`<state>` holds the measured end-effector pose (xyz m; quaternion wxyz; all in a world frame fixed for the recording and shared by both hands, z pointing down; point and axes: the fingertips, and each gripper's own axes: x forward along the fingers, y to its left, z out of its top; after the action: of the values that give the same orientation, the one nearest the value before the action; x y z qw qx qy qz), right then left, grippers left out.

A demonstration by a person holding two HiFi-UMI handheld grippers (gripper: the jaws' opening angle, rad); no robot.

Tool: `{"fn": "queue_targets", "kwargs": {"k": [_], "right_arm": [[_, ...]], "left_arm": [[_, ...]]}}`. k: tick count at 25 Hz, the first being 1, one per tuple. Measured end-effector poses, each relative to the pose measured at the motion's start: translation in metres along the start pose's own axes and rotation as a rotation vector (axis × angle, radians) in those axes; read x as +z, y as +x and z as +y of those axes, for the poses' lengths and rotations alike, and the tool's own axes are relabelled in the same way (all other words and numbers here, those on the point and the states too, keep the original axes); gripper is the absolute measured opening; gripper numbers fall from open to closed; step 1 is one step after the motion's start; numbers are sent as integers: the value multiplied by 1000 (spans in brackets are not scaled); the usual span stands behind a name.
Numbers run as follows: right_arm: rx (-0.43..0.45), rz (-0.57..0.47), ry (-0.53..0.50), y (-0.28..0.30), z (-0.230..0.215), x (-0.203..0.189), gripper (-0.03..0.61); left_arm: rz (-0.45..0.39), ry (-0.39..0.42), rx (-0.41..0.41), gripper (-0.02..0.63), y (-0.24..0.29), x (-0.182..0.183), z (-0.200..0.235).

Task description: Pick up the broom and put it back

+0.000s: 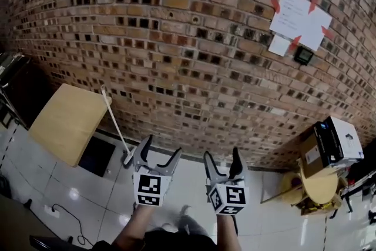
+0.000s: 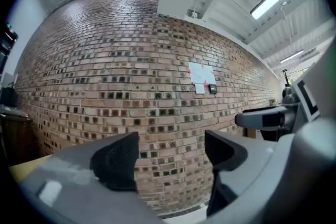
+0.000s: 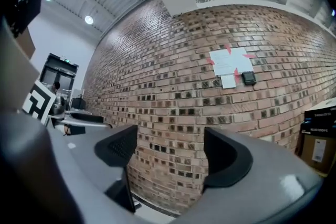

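The broom [image 1: 115,123], a thin white stick with a small grey head at the floor, leans against the brick wall [image 1: 194,56] beside a wooden table. My left gripper [image 1: 162,147] is held level just right of the broom's lower end and apart from it, its jaws open and empty. To its right, my right gripper [image 1: 221,154] also stands open with nothing in it. In the left gripper view the left gripper [image 2: 170,155] faces only bricks, and in the right gripper view the right gripper [image 3: 170,152] does the same. The broom shows in neither gripper view.
A light wooden table [image 1: 64,117] stands at the left with a dark panel [image 1: 97,156] under it. White papers [image 1: 298,20] are taped on the wall. Cardboard boxes [image 1: 329,144] and a round yellow stand [image 1: 317,188] sit at the right. A black cable [image 1: 64,217] lies on the tiled floor.
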<state>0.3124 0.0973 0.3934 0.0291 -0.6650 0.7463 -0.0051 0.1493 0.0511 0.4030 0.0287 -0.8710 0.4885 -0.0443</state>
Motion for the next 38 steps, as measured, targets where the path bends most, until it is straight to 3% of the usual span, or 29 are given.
{"fn": "queue_targets", "kwargs": {"k": [7,14,21,28,33,38], "right_arm": [[196,19,-4,120,21,-13,393],[517,43,-20,255,91,-14,393],[818,70,-4,330,182,-25,393],[1065,113,24,345,282,-47,393],[1166,111,23,353,347,-57,393],[1154,123,12,379,402,-70,392]], "left_arm": [[14,-11,151,407,63,-9,70],[33,-25,405,391,106,-8,167],[88,-55,670,393,91,-21,250],[145,-78,907,383,31,-42,310],[131,-72,998,383,-1,-54,356],[129,-87,988,383,-17,-65,417]]}}
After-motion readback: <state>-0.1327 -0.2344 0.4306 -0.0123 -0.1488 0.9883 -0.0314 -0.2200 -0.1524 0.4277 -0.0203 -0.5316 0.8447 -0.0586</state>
